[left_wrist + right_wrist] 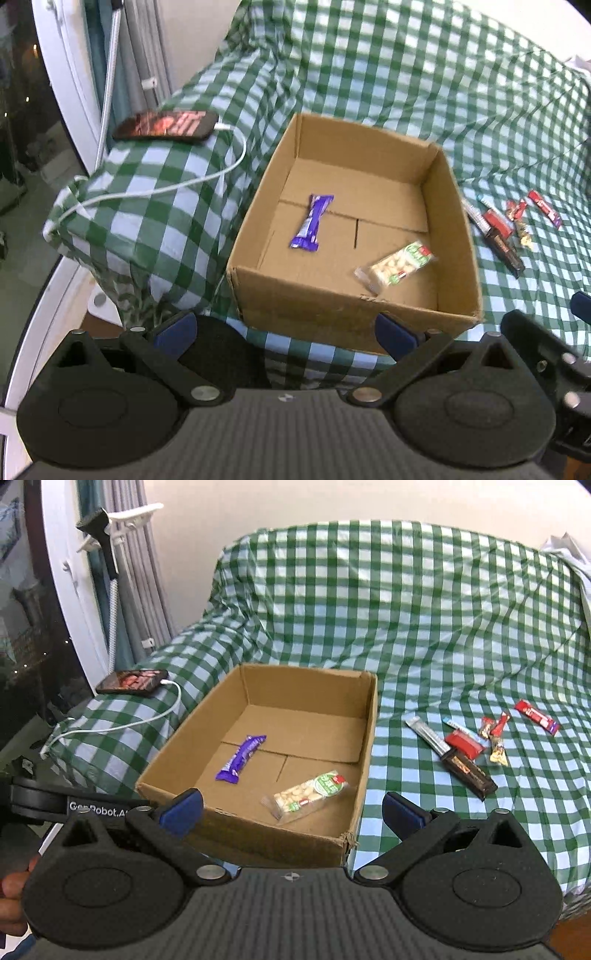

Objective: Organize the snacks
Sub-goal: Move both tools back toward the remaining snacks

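An open cardboard box (458, 236) (369, 738) sits on a sofa covered in green checked cloth. Inside lie a purple snack bar (312, 221) (242, 758) and a clear pack of nuts with a green label (397, 266) (308, 797). Several snacks lie on the seat right of the box: a long black bar (469, 771) (502, 243), a red pack (463, 742), a silver stick (424, 733), small candies (496, 738) and a red bar (537, 716) (545, 208). My left gripper (286, 330) is open and empty before the box. My right gripper (291, 810) is open and empty at the box's near wall.
A phone (166, 125) (133, 681) with a white charging cable (177, 184) lies on the sofa's left armrest. A window frame and curtain stand at the left. The left gripper's body (55, 801) shows at the right view's left edge.
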The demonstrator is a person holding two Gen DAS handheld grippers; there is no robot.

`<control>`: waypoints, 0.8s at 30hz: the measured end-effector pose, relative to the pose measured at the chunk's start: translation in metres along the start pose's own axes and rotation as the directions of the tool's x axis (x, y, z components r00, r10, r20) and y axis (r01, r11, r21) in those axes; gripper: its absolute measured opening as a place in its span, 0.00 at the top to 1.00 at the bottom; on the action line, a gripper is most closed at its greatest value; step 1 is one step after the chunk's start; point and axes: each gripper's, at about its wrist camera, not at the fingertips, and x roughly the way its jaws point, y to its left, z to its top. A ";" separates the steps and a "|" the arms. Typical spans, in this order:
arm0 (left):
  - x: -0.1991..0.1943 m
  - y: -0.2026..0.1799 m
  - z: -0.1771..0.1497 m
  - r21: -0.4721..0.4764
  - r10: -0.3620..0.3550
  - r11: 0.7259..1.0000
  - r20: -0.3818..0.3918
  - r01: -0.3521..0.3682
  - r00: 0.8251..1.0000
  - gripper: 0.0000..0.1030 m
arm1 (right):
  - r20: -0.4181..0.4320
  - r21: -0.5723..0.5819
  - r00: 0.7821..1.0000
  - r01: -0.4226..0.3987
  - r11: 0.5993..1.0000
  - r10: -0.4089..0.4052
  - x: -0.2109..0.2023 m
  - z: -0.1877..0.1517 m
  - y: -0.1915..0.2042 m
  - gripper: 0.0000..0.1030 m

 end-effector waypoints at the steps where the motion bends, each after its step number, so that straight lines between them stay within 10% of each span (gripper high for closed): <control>1: -0.003 -0.002 -0.001 0.009 0.000 1.000 0.009 0.000 1.000 0.00 | 0.010 -0.007 1.000 -0.003 1.000 0.003 -0.004 -0.001 0.001 0.01; 24: -0.027 -0.007 -0.011 0.070 0.022 0.997 0.067 -0.026 0.998 0.00 | 0.076 -0.011 0.997 -0.008 1.000 0.009 -0.035 -0.009 0.007 0.01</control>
